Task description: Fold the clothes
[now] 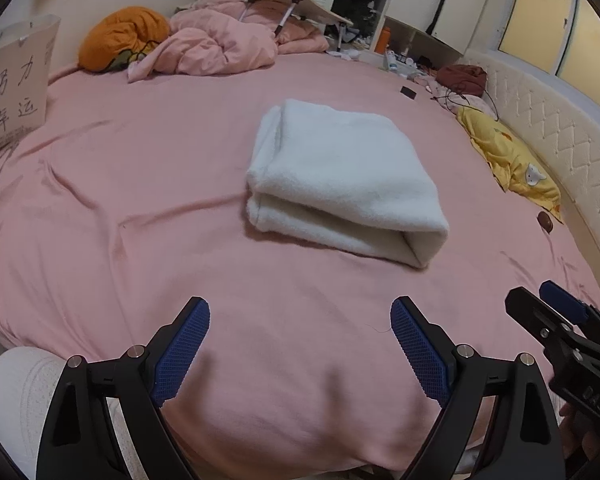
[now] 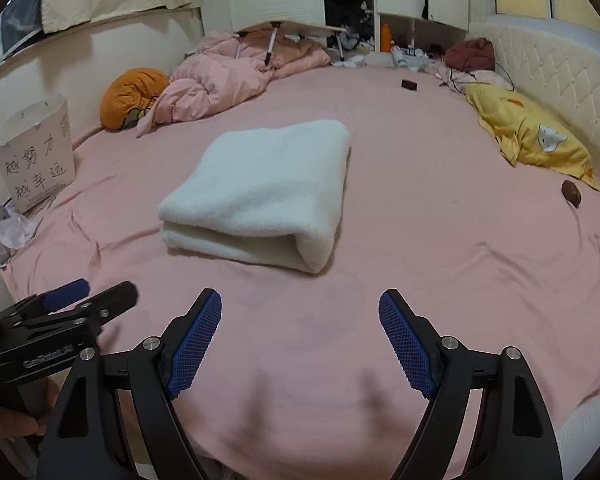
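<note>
Nearest to you, your left gripper [image 1: 300, 344] hangs over the pink sheet [image 1: 120, 208] at the near edge of the bed, its jaws wide and with nothing between them. Your right gripper [image 2: 300, 336] is just beside it, also spread wide and empty. The white garment [image 1: 340, 176] lies folded in the middle of the bed, beyond both grippers and apart from them. A yellow pillow [image 2: 536, 136] rests by the headboard [image 2: 560, 76], and a crumpled pink blanket [image 1: 220, 44] lies at the far side.
</note>
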Available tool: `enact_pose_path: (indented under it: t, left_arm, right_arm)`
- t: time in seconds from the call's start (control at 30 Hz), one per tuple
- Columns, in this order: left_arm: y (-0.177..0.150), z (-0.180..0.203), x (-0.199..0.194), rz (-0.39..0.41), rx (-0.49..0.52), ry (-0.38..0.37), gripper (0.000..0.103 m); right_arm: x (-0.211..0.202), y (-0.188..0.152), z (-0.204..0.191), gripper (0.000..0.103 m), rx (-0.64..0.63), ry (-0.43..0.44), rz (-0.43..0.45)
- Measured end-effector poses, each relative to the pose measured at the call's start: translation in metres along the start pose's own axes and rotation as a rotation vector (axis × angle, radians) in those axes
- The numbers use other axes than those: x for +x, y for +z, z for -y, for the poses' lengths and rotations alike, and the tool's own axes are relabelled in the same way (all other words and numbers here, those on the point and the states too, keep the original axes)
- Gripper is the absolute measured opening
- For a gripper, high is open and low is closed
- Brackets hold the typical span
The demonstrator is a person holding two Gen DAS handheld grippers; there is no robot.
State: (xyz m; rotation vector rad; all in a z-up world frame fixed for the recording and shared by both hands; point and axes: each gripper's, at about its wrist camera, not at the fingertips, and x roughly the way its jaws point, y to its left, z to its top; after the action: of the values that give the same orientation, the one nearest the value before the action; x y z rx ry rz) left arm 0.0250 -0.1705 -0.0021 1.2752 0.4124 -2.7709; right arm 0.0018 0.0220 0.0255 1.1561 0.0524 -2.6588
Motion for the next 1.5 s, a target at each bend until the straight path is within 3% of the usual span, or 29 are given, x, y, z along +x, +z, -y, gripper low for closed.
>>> enact_pose_path:
  t: [0.17,0.4,0.53,0.57,0.6,0.63,0.7,0.83,0.97,1.03,1.3,1.43,1.5]
  left_arm:
    - [0.002,-0.004,0.005,-0.009,-0.016,-0.001,0.092]
    - [0.003,-0.015,0.012,-0.025,-0.05,-0.012,0.092]
    - [0.005,-0.023,0.018,-0.039,-0.083,-0.026,0.092]
    - [0.006,-0.026,0.02,-0.042,-0.092,-0.03,0.092]
    - [0.006,-0.027,0.021,-0.043,-0.099,-0.033,0.092]
    - [0.007,-0.029,0.023,-0.045,-0.109,-0.037,0.092]
    - [0.008,-0.033,0.025,-0.047,-0.123,-0.041,0.092]
    - [0.008,-0.037,0.029,-0.055,-0.144,-0.048,0.092]
    - [0.009,-0.036,0.028,-0.041,-0.133,-0.05,0.092]
    - [0.009,-0.033,0.026,-0.028,-0.113,-0.04,0.092]
    - [0.009,-0.029,0.025,-0.043,-0.089,0.0,0.093]
    - [0.007,-0.027,0.022,-0.043,-0.08,0.016,0.094]
    - [0.006,-0.025,0.021,-0.042,-0.075,0.02,0.095]
  right_arm:
    - [0.04,0.009,0.003,0.081,-0.018,0.064,-0.087]
    - [0.109,0.029,-0.007,0.081,-0.115,-0.042,-0.149]
    - [0.132,0.041,-0.007,0.081,-0.095,-0.089,-0.119]
    - [0.136,0.044,-0.007,0.074,-0.092,-0.1,-0.106]
    - [0.136,0.047,-0.006,0.058,-0.085,-0.08,-0.09]
    - [0.136,0.048,-0.004,0.025,-0.064,-0.032,-0.078]
    - [0.133,0.048,-0.003,0.025,-0.034,-0.021,-0.058]
    - [0.131,0.043,-0.002,0.028,-0.035,-0.015,-0.04]
    - [0.128,0.044,0.004,0.061,-0.005,-0.026,-0.075]
    - [0.115,0.04,0.007,0.068,0.011,-0.045,-0.057]
    - [0.047,0.016,0.005,0.069,-0.038,-0.102,0.005]
    - [0.029,0.011,-0.004,0.07,-0.109,-0.255,-0.008]
    - [0.024,0.012,-0.004,0.069,-0.116,-0.266,-0.022]
